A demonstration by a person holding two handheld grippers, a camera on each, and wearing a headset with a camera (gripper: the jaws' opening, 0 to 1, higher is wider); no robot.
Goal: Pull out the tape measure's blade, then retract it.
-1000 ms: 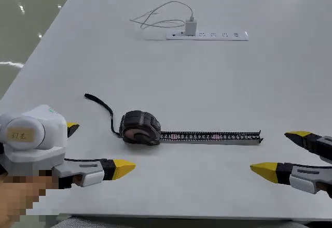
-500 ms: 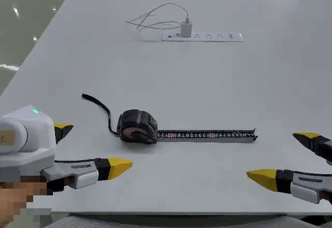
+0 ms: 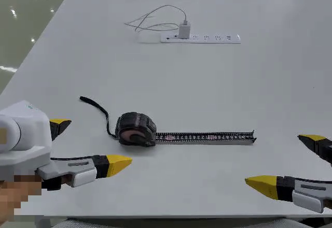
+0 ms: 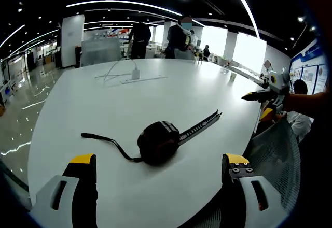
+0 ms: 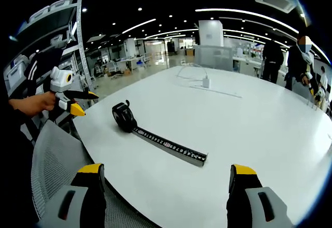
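head view, tape measure (image 3: 137, 129) near left claw (image 3: 99, 141)

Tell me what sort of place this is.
Probably a big open-plan office or lab hall: a long white table with a power strip, rows of ceiling lights, and people standing farther back.

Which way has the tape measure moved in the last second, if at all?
No. In the head view the tape measure keeps its offset from the power strip; only the camera shifted.
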